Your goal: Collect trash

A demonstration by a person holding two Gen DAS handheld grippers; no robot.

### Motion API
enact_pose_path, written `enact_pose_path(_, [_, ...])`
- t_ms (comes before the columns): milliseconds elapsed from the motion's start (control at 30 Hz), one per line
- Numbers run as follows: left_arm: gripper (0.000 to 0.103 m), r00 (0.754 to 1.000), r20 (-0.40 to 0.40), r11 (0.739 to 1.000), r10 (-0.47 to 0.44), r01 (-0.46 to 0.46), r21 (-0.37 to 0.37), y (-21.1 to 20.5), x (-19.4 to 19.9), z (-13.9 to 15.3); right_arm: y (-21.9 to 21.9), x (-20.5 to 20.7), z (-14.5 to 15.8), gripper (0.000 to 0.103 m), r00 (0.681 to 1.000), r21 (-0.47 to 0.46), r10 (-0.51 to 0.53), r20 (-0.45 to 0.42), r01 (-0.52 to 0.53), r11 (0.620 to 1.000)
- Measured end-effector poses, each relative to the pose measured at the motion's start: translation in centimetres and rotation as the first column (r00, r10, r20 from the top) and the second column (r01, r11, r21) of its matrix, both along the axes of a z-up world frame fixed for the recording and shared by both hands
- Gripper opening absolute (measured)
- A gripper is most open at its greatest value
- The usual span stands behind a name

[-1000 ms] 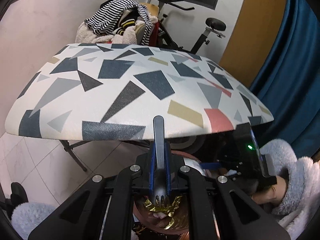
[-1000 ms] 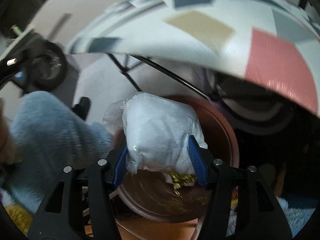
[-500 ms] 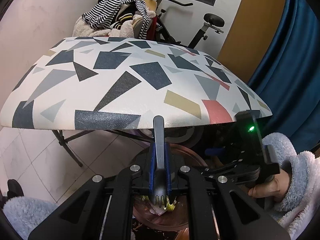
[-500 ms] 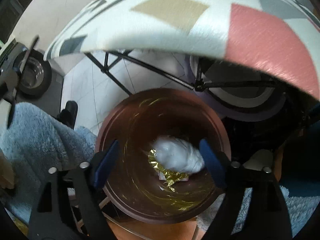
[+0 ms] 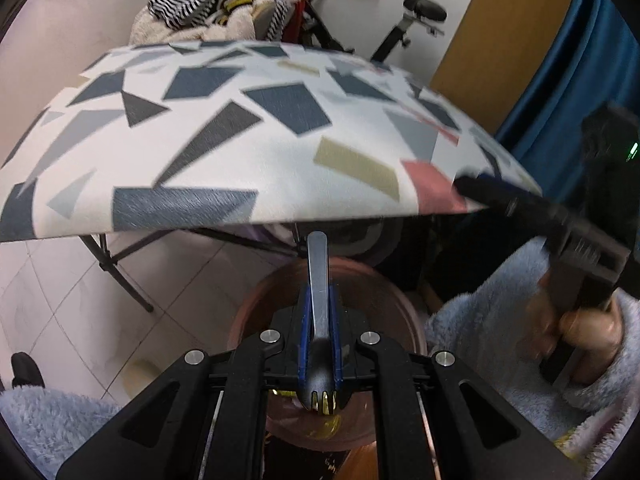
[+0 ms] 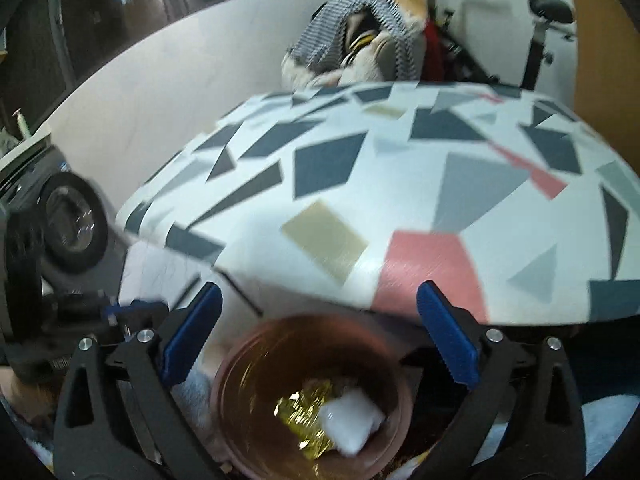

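Your left gripper (image 5: 319,354) has its fingers clamped on one dark plastic fork (image 5: 318,300), tines pointing back toward the camera, handle pointing out over the bin. Your right gripper (image 6: 318,336) is spread wide, nothing between its two blue pads (image 6: 192,332).

One copper-brown round bin (image 6: 224,404) sits on the floor below the bench (image 6: 400,184) edge. Count inside the bin, right wrist view: one white wad in clear plastic (image 6: 352,422), one crumpled gold foil wrapper (image 6: 304,412), touching each other at the bottom.

One patterned bench; no trash seen on its top. Behind it: one pile of clothes (image 5: 216,4), one exercise bike (image 5: 416,16).
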State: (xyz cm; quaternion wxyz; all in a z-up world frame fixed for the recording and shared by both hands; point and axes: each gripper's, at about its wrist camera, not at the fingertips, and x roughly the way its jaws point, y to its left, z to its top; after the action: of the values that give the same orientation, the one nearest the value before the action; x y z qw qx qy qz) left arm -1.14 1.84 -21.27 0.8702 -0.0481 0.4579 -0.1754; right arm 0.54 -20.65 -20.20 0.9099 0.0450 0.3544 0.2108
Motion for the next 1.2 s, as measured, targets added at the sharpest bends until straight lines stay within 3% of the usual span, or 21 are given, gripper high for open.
enact_pose_path(267, [0.013, 0.996, -0.08, 0.997, -0.035, 0.04, 0.069, -2.0, 1.2, -2.4, -1.9, 2.1, 2.8, 0.097, 0.999, 0.026, -0.042, -0.022, 0.043, 0.999])
enact_pose_path(300, [0.026, 0.996, -0.086, 0.996, -0.035, 0.041, 0.074, -2.1, 1.3, -2.6, -2.0, 2.1, 2.9, 0.097, 0.999, 0.024, -0.041, -0.022, 0.041, 0.999])
enact_pose_path(333, [0.051, 0.996, -0.085, 0.996, -0.029, 0.036, 0.085, -2.2, 1.3, -2.6, -2.0, 2.1, 2.6, 0.097, 0.999, 0.023, -0.042, -0.022, 0.043, 0.999])
enact_pose_path(367, [0.062, 0.997, -0.074, 0.995, -0.018, 0.025, 0.1, -2.3, 1.3, -2.5, -2.1, 2.1, 2.6, 0.097, 0.999, 0.021, -0.042, -0.023, 0.043, 0.999])
enact_pose_path(400, [0.068, 0.999, -0.053, 0.994, -0.006, 0.011, 0.109, -2.2, 1.2, -2.2, -2.0, 2.0, 2.4, 0.097, 0.999, 0.02, -0.043, -0.024, 0.044, 0.999])
enact_pose_path(600, [0.08, 0.998, 0.016, 0.989, 0.056, -0.058, 0.132, -1.6, 1.1, -0.8, -1.9, 2.1, 1.9, 0.097, 0.998, 0.013, -0.063, -0.032, 0.063, 0.998])
enact_pose_path(800, [0.091, 0.983, 0.14, 0.986, 0.116, -0.131, 0.107, -0.2, 0.7, 3.2, -1.4, 2.1, 2.7, 0.097, 0.997, -0.013, -0.063, -0.04, 0.062, 0.998])
enact_pose_path(900, [0.094, 0.967, 0.209, 0.983, 0.148, -0.167, 0.076, 0.7, 0.7, 6.3, -0.4, 1.6, 5.2, 0.097, 0.999, -0.076, -0.028, 0.038, 0.031, 0.997])
enact_pose_path(1200, [0.097, 0.885, 0.442, 0.972, 0.15, -0.215, 0.101, 1.4, 0.6, 17.0, -0.3, 1.9, 11.6, 0.097, 0.988, -0.108, -0.024, 0.15, 0.041, 0.993])
